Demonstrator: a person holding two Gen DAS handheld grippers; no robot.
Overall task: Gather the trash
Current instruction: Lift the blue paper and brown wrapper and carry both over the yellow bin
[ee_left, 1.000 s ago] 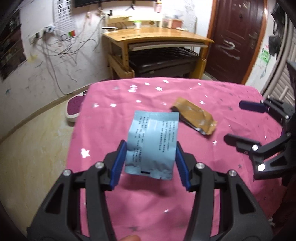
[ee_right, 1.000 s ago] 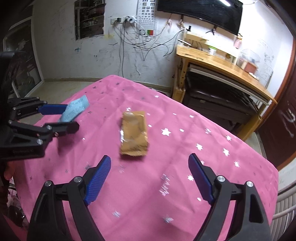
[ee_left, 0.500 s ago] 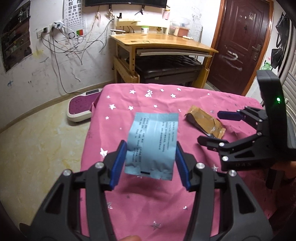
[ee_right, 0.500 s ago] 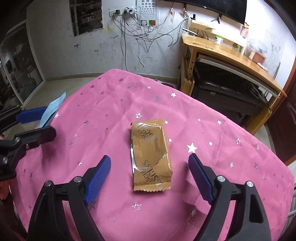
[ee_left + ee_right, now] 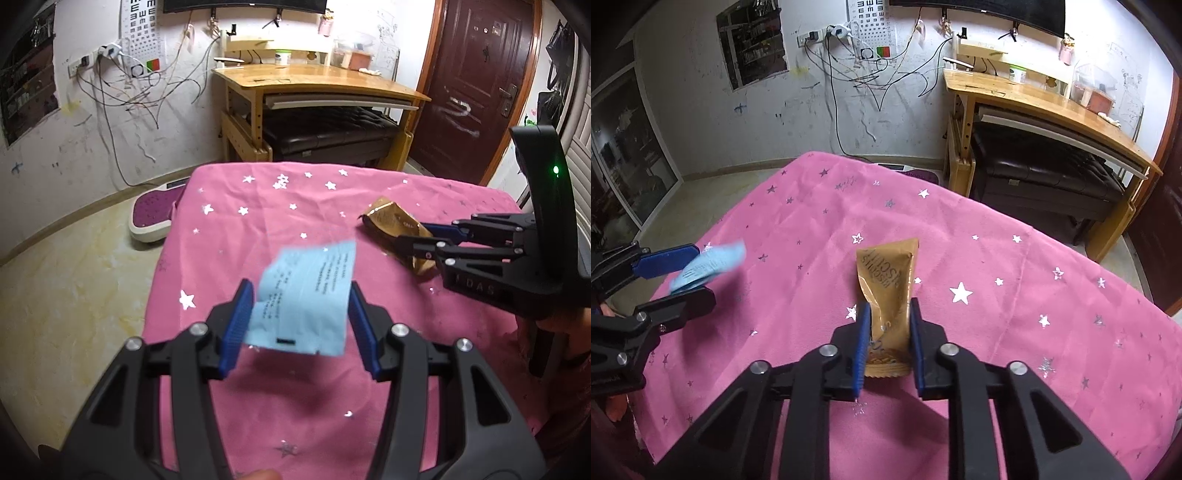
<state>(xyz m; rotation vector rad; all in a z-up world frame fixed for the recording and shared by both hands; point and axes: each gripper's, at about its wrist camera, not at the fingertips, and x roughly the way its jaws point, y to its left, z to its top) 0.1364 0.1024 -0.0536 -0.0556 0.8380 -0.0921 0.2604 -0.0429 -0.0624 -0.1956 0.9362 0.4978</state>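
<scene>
A light blue printed wrapper (image 5: 317, 266) hangs above the pink star cloth (image 5: 258, 206), and my left gripper (image 5: 300, 295) is shut on its lower half. A gold biscuit wrapper (image 5: 886, 269) lies on the cloth (image 5: 997, 258); my right gripper (image 5: 890, 306) is closing its jaws on the near end, the blue pads pressing and creasing it. In the left wrist view the right gripper (image 5: 413, 236) reaches in from the right over the gold wrapper (image 5: 388, 218). In the right wrist view the left gripper (image 5: 701, 273) holds the blue wrapper (image 5: 709, 262) at the left edge.
A wooden desk (image 5: 314, 81) with a black bench (image 5: 325, 129) under it stands beyond the table. A purple and white scale (image 5: 151, 218) lies on the floor by the table's far left corner. A dark door (image 5: 476, 74) is at the back right.
My right gripper moved in over the gold wrapper and closed from wide open onto its near end. The left gripper kept still with the blue wrapper.
</scene>
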